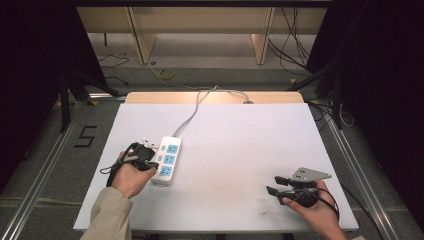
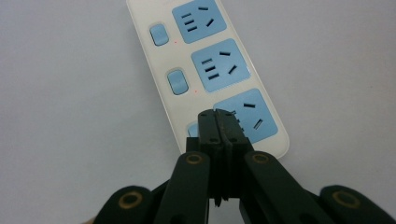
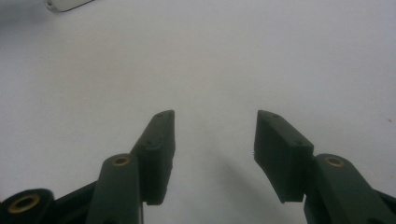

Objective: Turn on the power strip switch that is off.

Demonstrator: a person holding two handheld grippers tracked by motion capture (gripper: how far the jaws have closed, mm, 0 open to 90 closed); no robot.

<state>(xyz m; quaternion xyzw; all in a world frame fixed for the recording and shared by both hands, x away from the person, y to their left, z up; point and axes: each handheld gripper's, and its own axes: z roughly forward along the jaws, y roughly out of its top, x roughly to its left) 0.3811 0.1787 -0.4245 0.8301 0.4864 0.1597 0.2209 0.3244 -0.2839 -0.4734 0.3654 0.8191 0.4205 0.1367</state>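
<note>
Left hand-held gripper (image 1: 149,161), high view: poised at the near end of the white power strip (image 1: 167,159), which lies left of centre on the tabletop (image 1: 240,145), cord trailing back. Right hand-held gripper (image 1: 276,184) idles well apart. Left gripper view: jaws clenched together, empty, tips over the nearest blue rocker switch (image 2: 192,129); step judged as pressing it, requiring a short downward push. Right gripper view: jaws released, holding nothing.
</note>
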